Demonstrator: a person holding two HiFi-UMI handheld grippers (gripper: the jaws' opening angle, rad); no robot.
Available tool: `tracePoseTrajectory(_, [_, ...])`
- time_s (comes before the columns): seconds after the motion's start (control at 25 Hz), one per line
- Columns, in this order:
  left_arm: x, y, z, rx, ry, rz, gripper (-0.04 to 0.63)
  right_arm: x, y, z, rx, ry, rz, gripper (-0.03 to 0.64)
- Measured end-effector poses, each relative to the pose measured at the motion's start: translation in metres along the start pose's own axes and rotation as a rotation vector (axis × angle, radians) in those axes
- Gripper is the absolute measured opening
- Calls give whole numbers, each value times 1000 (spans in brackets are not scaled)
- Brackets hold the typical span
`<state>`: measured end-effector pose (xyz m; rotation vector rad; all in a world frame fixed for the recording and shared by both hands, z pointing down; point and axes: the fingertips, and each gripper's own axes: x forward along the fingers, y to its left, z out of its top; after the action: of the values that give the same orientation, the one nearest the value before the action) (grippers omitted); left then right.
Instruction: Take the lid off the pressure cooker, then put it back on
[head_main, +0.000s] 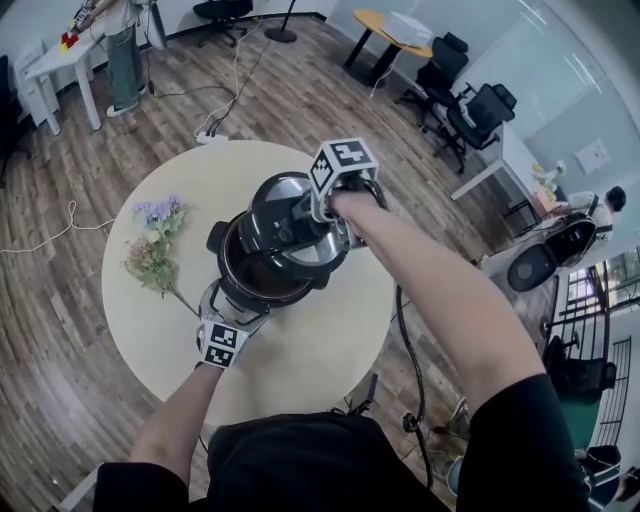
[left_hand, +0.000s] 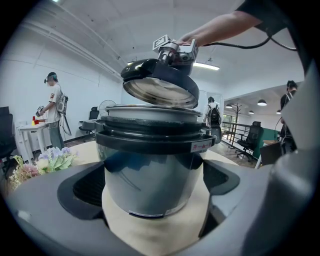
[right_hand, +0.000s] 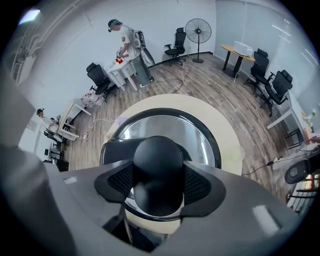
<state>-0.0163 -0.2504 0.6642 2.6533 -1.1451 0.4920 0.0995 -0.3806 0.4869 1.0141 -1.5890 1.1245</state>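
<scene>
Nearest in, at the table's (head_main: 320, 355) front edge, the left tongs (head_main: 238, 312) point in low. Their pads are set against both sides of the pot (left_hand: 150, 165), clamped on its steel wall. The pot stands upright near the middle of the round pale table: a shiny body, a thick black band round the rim with a small white label, and a dark inside open to the head view.

Just above it hangs the lid (left_hand: 160, 82), clear of the rim and tilted, over the pot's far side. It has a black top and a bright steel underside. The right tongs (right_hand: 157, 182) come down on it from above, gripping the round black knob (right_hand: 157, 170) tight between both pads. The right forearm (head_main: 430, 280) reaches across the table's right half.

Toward the left edge lies a bunch of flowers (head_main: 155, 240), purple and pink, apart from the pot.

Beyond the table there is a wooden floor with a cable (head_main: 225, 100) trailing across it, and office chairs (head_main: 470, 110) on the right. Farthest back stands a fan (right_hand: 198, 30), with a person (right_hand: 127, 42) at a white desk.
</scene>
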Motion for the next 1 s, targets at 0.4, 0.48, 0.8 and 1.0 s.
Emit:
tracePoseTrajectory(0.4, [5, -1, -8, -6, -8, -7, 589, 54, 40, -5, -112, 113, -65, 285])
tracePoseTrajectory(0.48, [5, -1, -8, -8, -10, -7, 589, 60, 42, -9, -124, 139, -85, 285])
tracePoseTrajectory(0.8, [5, -1, -8, -8, -18, -9, 589, 74, 57, -22, -137, 193, -84, 285])
tracePoseTrajectory(1.0, [4, -1, -8, -12, -17, -10, 589, 76, 60, -21, -215, 199, -86, 285])
